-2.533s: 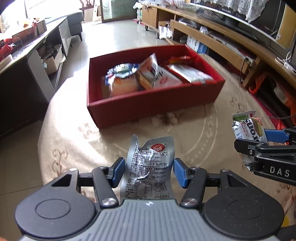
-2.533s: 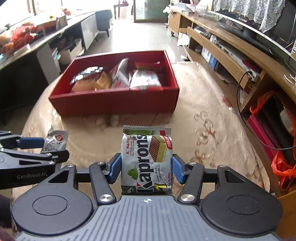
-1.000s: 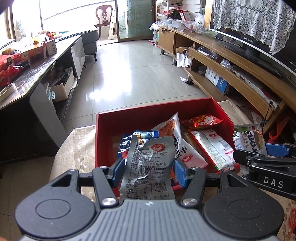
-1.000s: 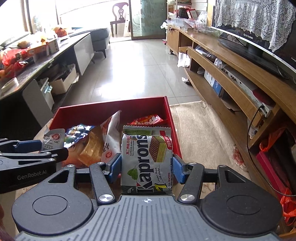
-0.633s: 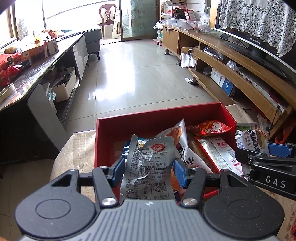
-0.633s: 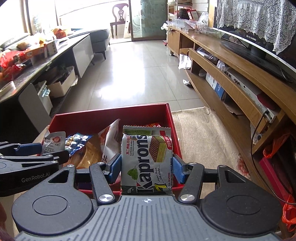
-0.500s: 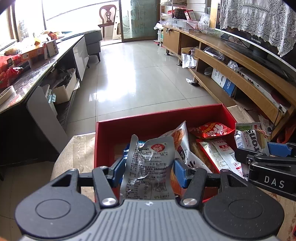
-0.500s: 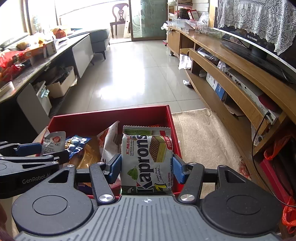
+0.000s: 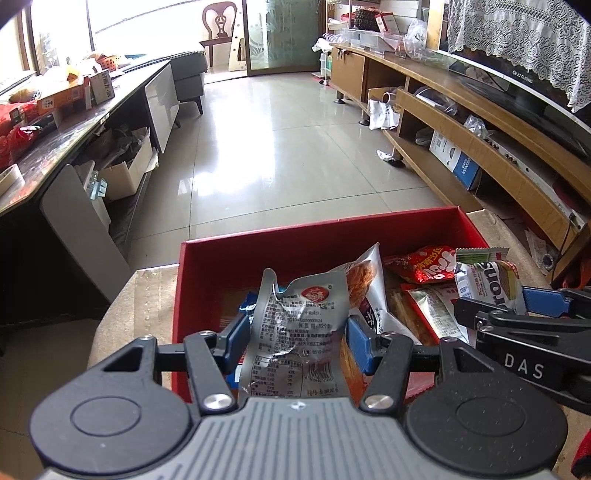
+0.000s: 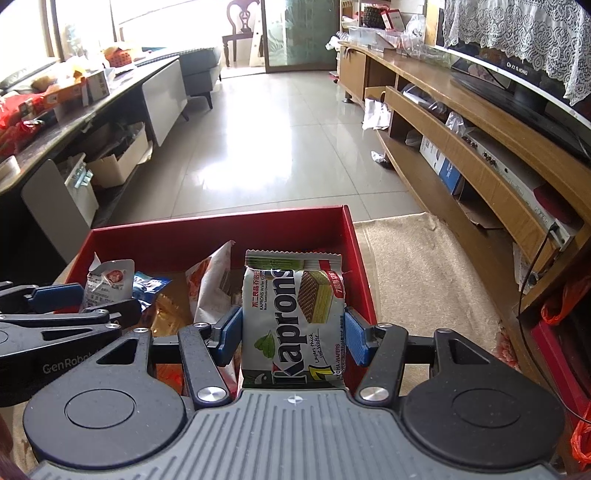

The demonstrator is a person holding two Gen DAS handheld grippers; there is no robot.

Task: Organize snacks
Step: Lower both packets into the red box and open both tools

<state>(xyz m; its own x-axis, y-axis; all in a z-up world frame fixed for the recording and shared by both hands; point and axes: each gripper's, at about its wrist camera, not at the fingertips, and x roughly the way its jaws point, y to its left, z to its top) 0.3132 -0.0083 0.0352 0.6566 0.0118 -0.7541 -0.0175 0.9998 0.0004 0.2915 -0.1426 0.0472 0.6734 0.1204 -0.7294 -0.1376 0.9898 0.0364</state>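
Wafer packet (image 10: 293,314) above red box (image 10: 218,229), near its right wall.

- Box (image 9: 258,254) sits on a cloth-covered table (image 9: 147,291); open floor (image 9: 280,155) lies beyond its far wall.
- Inside the box: blue-wrapped packet (image 10: 149,284) toward the left, tall standing packet (image 9: 364,273) mid-box, small packet (image 9: 424,264) at the far right corner, flat packet (image 9: 430,310) in front of that one.
- Left gripper (image 9: 297,341) above the box's left half, crumpled pouch (image 9: 301,328) between its pads.
- Right gripper (image 10: 291,338) above the right half, wafer pack (image 10: 291,317) upright between its pads, just inside the right wall.
- The two grippers are side by side.
- Long counter (image 9: 77,122) along the room's left; low shelf unit (image 9: 461,122) along the right; chair (image 9: 218,22) at the far end.
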